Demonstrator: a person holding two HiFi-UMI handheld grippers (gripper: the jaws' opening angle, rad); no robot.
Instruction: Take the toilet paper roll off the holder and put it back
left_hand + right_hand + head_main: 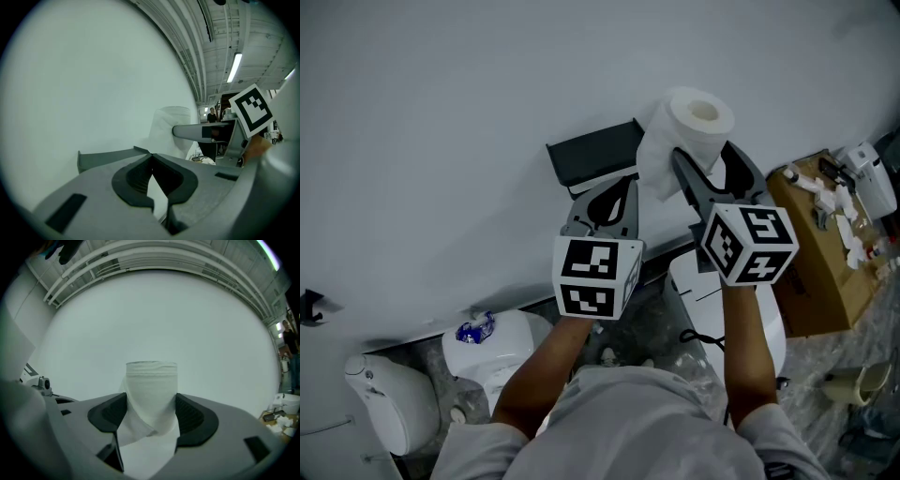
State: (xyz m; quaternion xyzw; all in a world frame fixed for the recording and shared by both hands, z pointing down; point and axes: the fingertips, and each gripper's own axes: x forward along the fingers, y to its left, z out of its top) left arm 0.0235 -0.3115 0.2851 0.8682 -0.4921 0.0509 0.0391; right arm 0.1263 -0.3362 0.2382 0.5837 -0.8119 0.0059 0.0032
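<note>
- Low at the left, two white toilets (502, 354) stand against the white wall (441, 141); a blue wrapper (475, 328) lies on top of the nearer one.
- The dark holder (592, 152) (110, 158) is fixed to the wall and has nothing on it; it is a flat shelf-like piece jutting out from the wall.
- The left gripper (617, 192) (151, 159) points at the holder's lower edge. Its jaws are closed with the tips meeting, and nothing shows between them. Whether the tips touch the holder I cannot tell.
- The toilet paper roll (694, 117) (151, 380) is off the holder, just to its right and close to the wall. It stands upright with its long axis vertical and the open core facing up. A loose tail of paper hangs from its left side.
- The right gripper (705, 155) (151, 404) holds the roll, one jaw pressed on each side of its lower part.
- At the far right sits a closed cardboard box (816, 272) with white scraps (842, 202) lying on its top.
</note>
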